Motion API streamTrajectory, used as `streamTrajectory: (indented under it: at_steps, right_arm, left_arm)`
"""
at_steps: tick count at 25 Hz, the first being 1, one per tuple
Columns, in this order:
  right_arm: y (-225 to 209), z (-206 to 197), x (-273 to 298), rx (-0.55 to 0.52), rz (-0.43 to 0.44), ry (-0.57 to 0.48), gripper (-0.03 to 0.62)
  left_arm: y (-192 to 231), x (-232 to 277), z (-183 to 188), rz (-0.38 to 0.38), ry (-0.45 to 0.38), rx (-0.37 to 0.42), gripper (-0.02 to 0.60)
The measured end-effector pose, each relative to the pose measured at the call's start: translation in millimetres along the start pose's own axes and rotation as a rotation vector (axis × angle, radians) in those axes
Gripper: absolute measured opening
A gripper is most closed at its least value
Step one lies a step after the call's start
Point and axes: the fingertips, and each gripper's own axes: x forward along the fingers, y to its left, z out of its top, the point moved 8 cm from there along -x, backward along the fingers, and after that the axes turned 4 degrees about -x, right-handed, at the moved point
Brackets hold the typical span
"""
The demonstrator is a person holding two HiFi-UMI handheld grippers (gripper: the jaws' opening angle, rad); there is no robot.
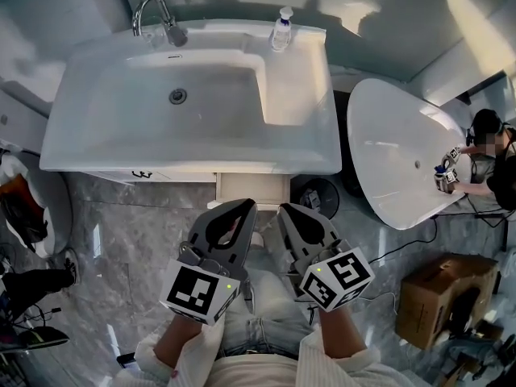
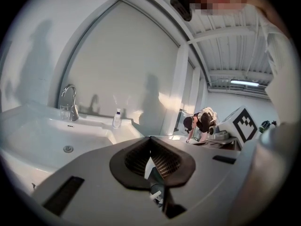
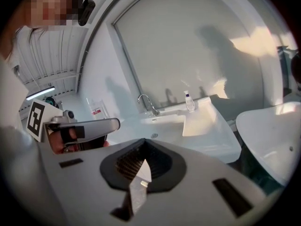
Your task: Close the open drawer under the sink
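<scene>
From the head view, a white vanity sink [image 1: 89, 147] fills the upper left. Below its front edge a pale drawer [image 1: 251, 186] sticks out a short way. Both grippers hang side by side in front of that drawer, above the person's legs. The left gripper [image 1: 244, 205] is shut with nothing in it, its tips just short of the drawer front. My right gripper [image 1: 287, 209] is shut and empty too. In the left gripper view the jaws [image 2: 150, 139] meet, with the sink basin [image 2: 68, 149] beyond. The right gripper view shows its jaws [image 3: 142, 140] closed.
A chrome faucet [image 1: 153, 10] and a soap bottle [image 1: 280, 29] stand at the sink's back edge. A white bathtub [image 1: 395, 151] lies to the right, with another person [image 1: 492, 147] leaning over it. A round dark object [image 1: 316, 196] sits beside the drawer, and a cardboard box [image 1: 447, 293] at lower right.
</scene>
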Motion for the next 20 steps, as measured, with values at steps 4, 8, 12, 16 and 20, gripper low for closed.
streamTrajectory:
  at_steps: [4,8,12,16,20]
  right_arm:
    - [-4.0,-17.2,5.9,0.027,-0.021,0.008,0.009]
    - [-10.2,-38.7,9.8,0.057,-0.06,0.007,0.009]
    - [-14.8,-59.5,15.6,0.066,-0.087,0.014,0.009]
    - [-21.1,-83.0,22.7,0.085,-0.111,0.017,0.009]
    - [-25.6,-106.5,29.8,0.099,-0.127,0.032,0.009]
  left_arm:
    - [8.2,2.9,-22.4,0.004,0.027,-0.009,0.015]
    - [18.2,8.6,-46.7,0.006,0.052,-0.022,0.015]
    - [28.0,9.4,-71.5,0.007,0.069,-0.029,0.015]
    - [37.6,11.4,-98.0,0.014,0.082,-0.038,0.015]
    - [44.4,12.8,-124.1,0.022,0.102,-0.05,0.015]
